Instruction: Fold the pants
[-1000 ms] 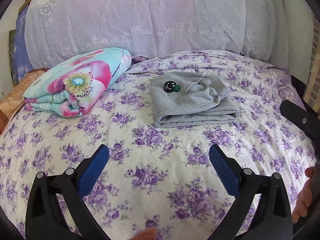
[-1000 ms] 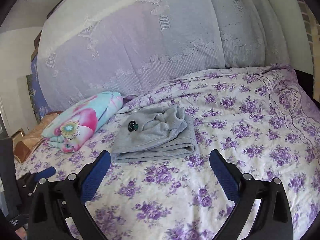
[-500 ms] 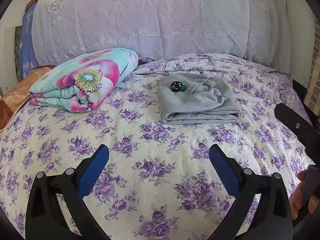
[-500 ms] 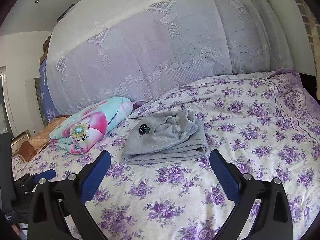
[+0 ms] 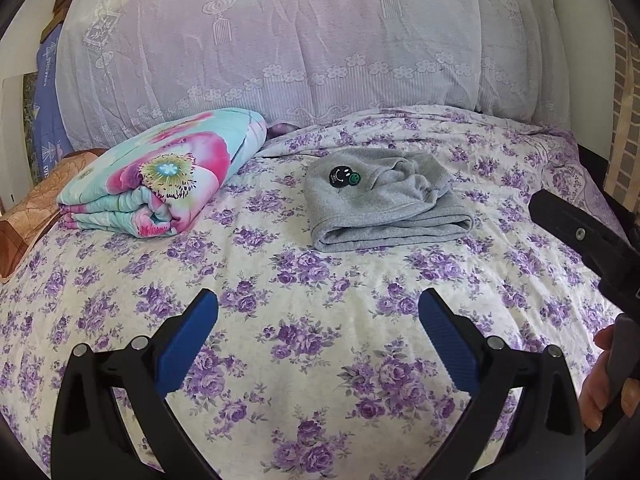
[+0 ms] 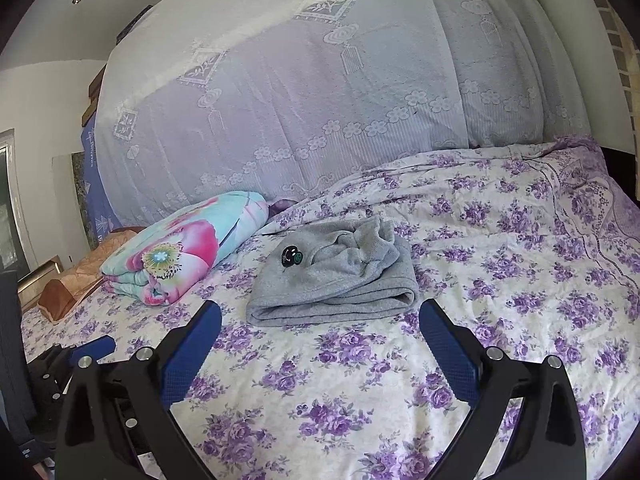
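On floral bedsheet: folded pants

I count one pair of grey pants, folded into one bundle, with one round black patch on top. I count one folded flowered quilt and one brown cushion beside it. There is one bed sheet with purple flowers and one lace cover behind. I hold two grippers, my left gripper and my right gripper, each with two blue fingers.
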Action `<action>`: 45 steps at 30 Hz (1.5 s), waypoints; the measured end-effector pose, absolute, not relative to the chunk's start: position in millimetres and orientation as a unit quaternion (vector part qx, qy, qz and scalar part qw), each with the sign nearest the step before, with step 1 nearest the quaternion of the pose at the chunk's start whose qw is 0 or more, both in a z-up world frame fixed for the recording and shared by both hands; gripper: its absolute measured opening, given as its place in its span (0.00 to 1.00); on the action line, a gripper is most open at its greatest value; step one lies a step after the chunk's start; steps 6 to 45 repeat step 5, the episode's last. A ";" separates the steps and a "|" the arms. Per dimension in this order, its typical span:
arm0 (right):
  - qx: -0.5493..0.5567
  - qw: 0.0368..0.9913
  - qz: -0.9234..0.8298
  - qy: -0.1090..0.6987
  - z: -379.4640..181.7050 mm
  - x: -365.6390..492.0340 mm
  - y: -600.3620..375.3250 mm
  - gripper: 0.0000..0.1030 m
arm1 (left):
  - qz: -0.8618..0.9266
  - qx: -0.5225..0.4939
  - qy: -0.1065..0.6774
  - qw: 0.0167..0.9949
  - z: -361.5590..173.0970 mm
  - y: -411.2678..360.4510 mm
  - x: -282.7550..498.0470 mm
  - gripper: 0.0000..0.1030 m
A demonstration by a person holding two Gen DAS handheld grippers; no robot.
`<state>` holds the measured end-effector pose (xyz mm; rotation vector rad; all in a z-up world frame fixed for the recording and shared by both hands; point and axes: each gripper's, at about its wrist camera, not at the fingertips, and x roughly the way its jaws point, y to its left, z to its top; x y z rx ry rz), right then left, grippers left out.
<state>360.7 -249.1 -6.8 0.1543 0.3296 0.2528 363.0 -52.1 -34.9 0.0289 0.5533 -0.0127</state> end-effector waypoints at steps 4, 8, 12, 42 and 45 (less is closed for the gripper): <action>0.083 0.974 0.126 0.167 -7.6 361.6 -250.6 0.96 | -0.007 0.013 0.276 0.961 -35.9 -51.4 363.9 0.95; 0.084 0.974 0.126 0.167 -7.9 361.6 -250.7 0.96 | -0.007 0.011 0.277 0.961 -36.2 -51.6 364.0 0.95; 0.084 0.974 0.126 0.167 -7.9 361.6 -250.7 0.96 | -0.007 0.011 0.277 0.961 -36.2 -51.6 364.0 0.95; 0.084 0.974 0.126 0.167 -7.9 361.6 -250.7 0.96 | -0.007 0.011 0.277 0.961 -36.2 -51.6 364.0 0.95; 0.084 0.974 0.126 0.167 -7.9 361.6 -250.7 0.96 | -0.007 0.011 0.277 0.961 -36.2 -51.6 364.0 0.95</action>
